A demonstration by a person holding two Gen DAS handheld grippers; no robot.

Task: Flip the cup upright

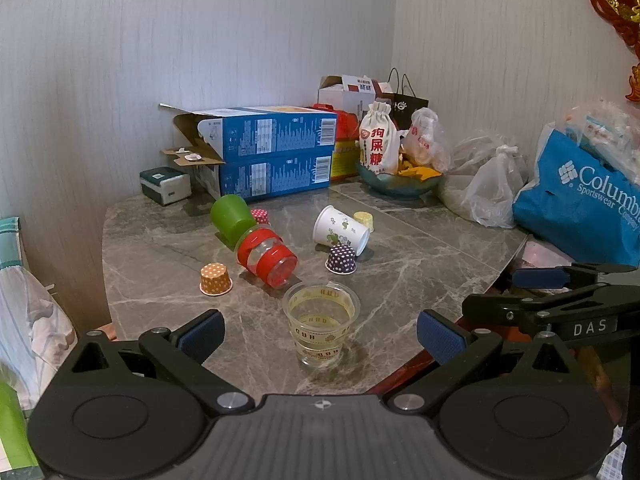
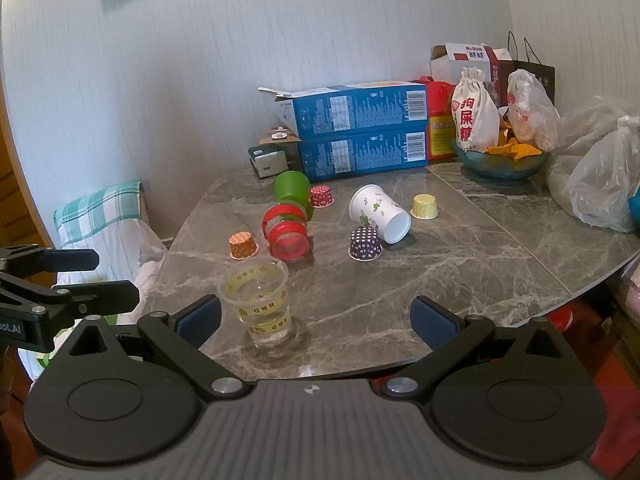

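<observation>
Clear plastic cup (image 1: 320,322) with yellow print, upright on marble table (image 1: 420,280), between wide-open jaws of both grippers.

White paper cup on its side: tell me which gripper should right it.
Right, probably. The white paper cup lies nearer the centre of the right wrist view, ahead of the open right gripper. The open left gripper has the upright clear cup in its way.

Soft, even daylight fills both views, bright enough for clear colour. The marble table (image 1: 420,280) shows pale glare toward 1 o'clock, and short, faint shadows lie beneath the cups. Fisheye distortion bends the walls, with dark vignetting in the corners. Focus is fairly sharp centrally, softening toward the edges.
</observation>
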